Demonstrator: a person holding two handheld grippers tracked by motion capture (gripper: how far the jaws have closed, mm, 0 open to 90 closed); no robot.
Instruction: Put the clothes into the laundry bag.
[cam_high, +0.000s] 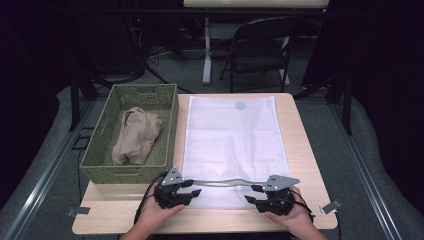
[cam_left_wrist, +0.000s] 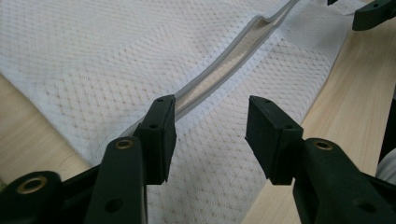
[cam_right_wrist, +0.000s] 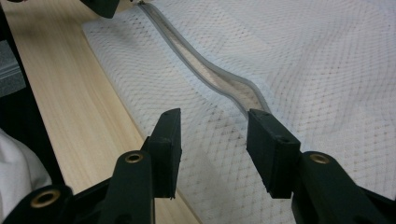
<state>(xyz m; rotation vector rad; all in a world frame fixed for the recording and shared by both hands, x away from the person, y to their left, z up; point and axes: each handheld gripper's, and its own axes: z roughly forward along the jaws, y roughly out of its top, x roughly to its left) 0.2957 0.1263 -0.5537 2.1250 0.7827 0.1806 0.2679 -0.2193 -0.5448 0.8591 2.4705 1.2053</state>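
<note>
A white mesh laundry bag (cam_high: 232, 135) lies flat on the wooden table (cam_high: 300, 150). Its grey zipper (cam_high: 222, 182) runs across the near end, slightly gaping and buckled. My left gripper (cam_high: 192, 192) sits at the zipper's left end, open, its jaws straddling the mesh (cam_left_wrist: 93, 60) beside the zipper (cam_left_wrist: 224, 70) without pinching it. My right gripper (cam_high: 252, 194) is at the zipper's right end, also open above the mesh (cam_right_wrist: 303, 60), one jaw just by the zipper (cam_right_wrist: 205, 70). In the gripper views, the left gripper (cam_left_wrist: 210, 133) and right gripper (cam_right_wrist: 212, 140) each have nothing between their pads.
A green woven basket (cam_high: 172, 125) stands left of the bag and holds a beige garment (cam_high: 136, 135). Bare table (cam_right_wrist: 70, 79) shows along the near edge. A folding chair (cam_high: 260, 50) and desk legs stand beyond the table's far side.
</note>
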